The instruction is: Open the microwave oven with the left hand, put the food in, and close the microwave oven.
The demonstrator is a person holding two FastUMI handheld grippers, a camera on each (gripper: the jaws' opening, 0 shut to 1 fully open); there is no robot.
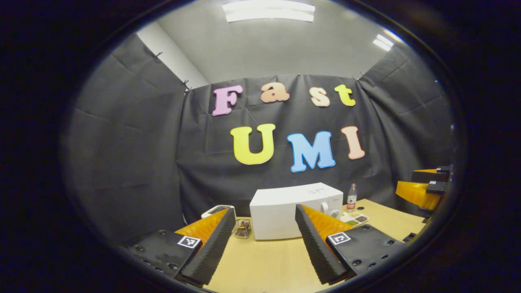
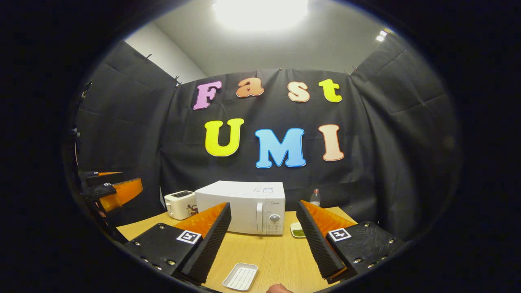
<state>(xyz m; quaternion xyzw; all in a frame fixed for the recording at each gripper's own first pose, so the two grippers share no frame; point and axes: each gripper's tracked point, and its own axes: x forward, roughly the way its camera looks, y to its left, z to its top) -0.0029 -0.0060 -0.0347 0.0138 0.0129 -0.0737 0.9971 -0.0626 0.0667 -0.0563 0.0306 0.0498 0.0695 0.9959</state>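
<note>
The closed microwave oven is seen straight ahead of the left gripper, whose fingers are spread wide and empty, at the far side of the table, with its upright door handle toward its right end.

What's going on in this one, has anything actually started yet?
Not really. The left gripper and right gripper both hang open above the wooden table, holding nothing. The white microwave sits shut at the back, beside a toaster. A small white tray lies near the front edge.
</note>
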